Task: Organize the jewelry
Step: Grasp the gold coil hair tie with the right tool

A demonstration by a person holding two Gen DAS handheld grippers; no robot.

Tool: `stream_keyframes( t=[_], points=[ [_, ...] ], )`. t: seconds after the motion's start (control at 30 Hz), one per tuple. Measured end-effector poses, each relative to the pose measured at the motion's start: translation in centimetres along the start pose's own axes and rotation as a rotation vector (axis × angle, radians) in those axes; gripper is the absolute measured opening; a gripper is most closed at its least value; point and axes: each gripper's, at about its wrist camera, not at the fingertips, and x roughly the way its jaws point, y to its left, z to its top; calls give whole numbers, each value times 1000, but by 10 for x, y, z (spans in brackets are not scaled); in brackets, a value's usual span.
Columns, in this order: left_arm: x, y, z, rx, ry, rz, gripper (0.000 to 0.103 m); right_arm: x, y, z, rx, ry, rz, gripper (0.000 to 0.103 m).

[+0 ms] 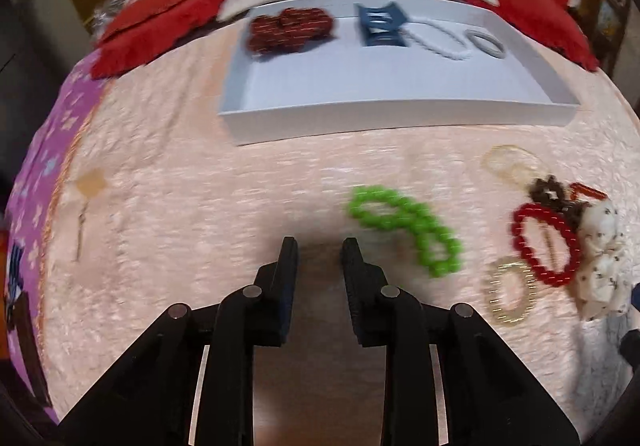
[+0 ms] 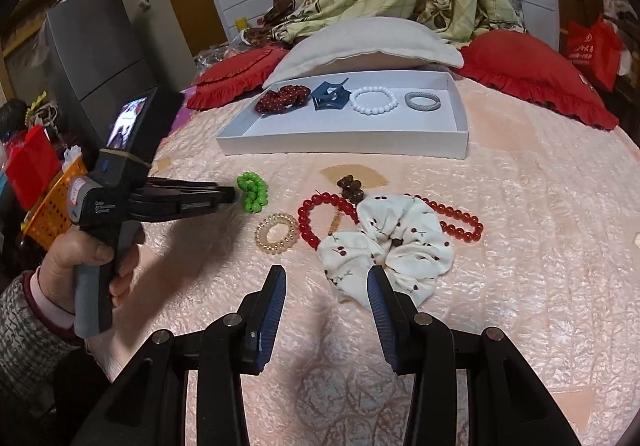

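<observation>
left gripper (image 1: 319, 246) angled down, jaws slightly apart, nothing between them, left hand (image 2: 96, 258) wrapped round its handle, right gripper (image 2: 327, 278) angled down, jaws parted, empty

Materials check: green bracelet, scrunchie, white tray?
Green bracelet: glossy round beads, probably plastic or glass; highlights on each bead. Scrunchie: matte white fabric with a small cherry print, gathered in soft folds. White tray: looks like smooth matte cardboard, going by its thin straight walls and sharp corners; could be a box lid.
</observation>
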Motion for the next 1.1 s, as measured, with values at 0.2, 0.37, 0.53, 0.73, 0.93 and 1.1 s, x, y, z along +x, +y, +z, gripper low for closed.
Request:
stream_keyframes(
  t=[0.2,0.37,0.53,0.73,0.93,1.1],
  points=[
    [-8,33,1,-136,-17,-164,23,7,13,4,2,19,88,40],
    [6,27,18,-128,11,-259,23,35,51,13,-96,55,133,40],
    [22,24,37,-76,7,-284,25,76,74,19,-187,116,103,40],
    [27,13,48,46,-2,-267,35,97,79,30,-200,143,72,38],
    [29,-12,46,130,-31,-183,39,105,79,32,-238,144,-33,15],
    [19,-22,37,156,-12,-226,0,101,75,37,-217,162,-14,9]
  ],
)
